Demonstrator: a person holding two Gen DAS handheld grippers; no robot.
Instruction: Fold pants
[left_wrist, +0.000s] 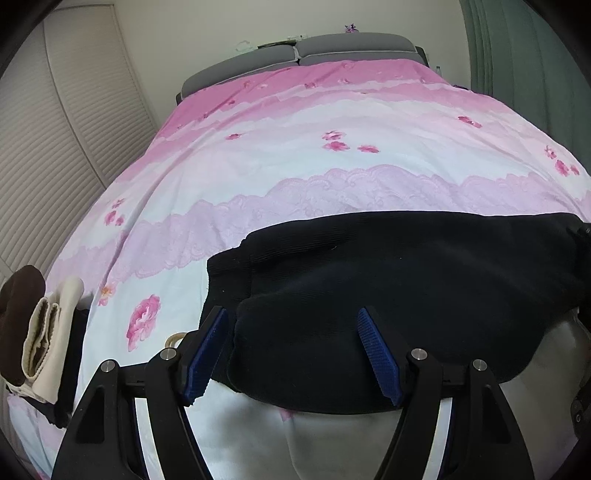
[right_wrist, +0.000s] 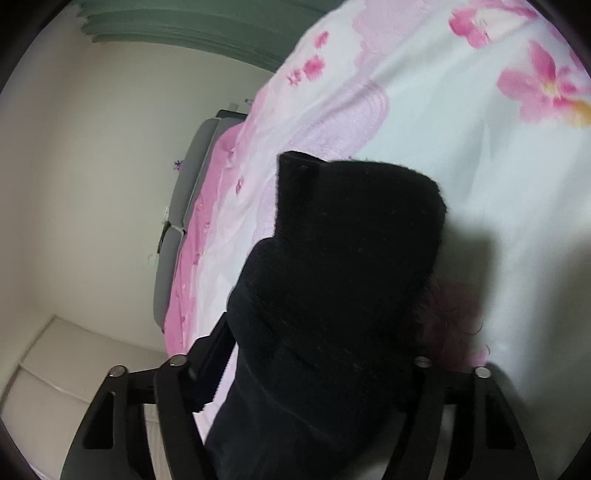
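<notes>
Left wrist view shows the black pants (left_wrist: 406, 280) folded into a thick bundle lying on the pink floral bedspread (left_wrist: 295, 140), at its near end, with the long axis running left to right across the picture. The left gripper (left_wrist: 295, 354) hangs just over the bundle's near left corner with its blue pads (left_wrist: 380, 358) spread; cloth bulges up between them, but neither pad visibly presses on it. In the right wrist view the right gripper (right_wrist: 314, 373) has the bundle's opposite end filling the gap between its fingers, the fabric rising far beyond them; the right finger is hidden behind the cloth, so whether it pinches I cannot tell. Both grippers sit at the bundle's ends, so any next fold would, I judge, bring one end across that long axis. Folded cream and brown garments (left_wrist: 40, 332) lie at the far left edge.
</notes>
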